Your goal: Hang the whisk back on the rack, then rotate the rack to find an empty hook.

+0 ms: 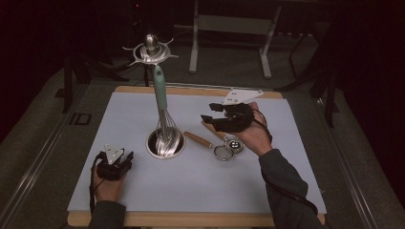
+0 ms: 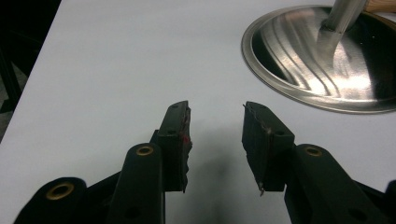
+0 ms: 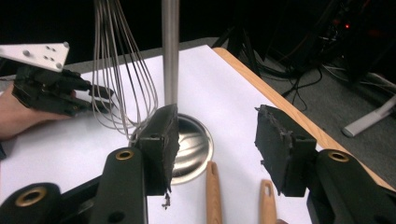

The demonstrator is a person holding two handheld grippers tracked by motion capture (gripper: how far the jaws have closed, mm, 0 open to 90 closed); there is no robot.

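A steel utensil stand rises from a round base to a hooked top ring. From that ring hangs a whisk with a teal handle, its wires just above the base. My left gripper rests on the white mat left of the base, open and empty, with the base ahead to its right. My right gripper hovers right of the stand, open and empty, facing the whisk wires and the pole. The left gripper shows beyond the wires.
Two wooden-handled utensils lie on the mat under my right hand: one handle, a second handle, and their round metal heads. The white mat covers a wooden table. Dark stands and cables are beyond the far edge.
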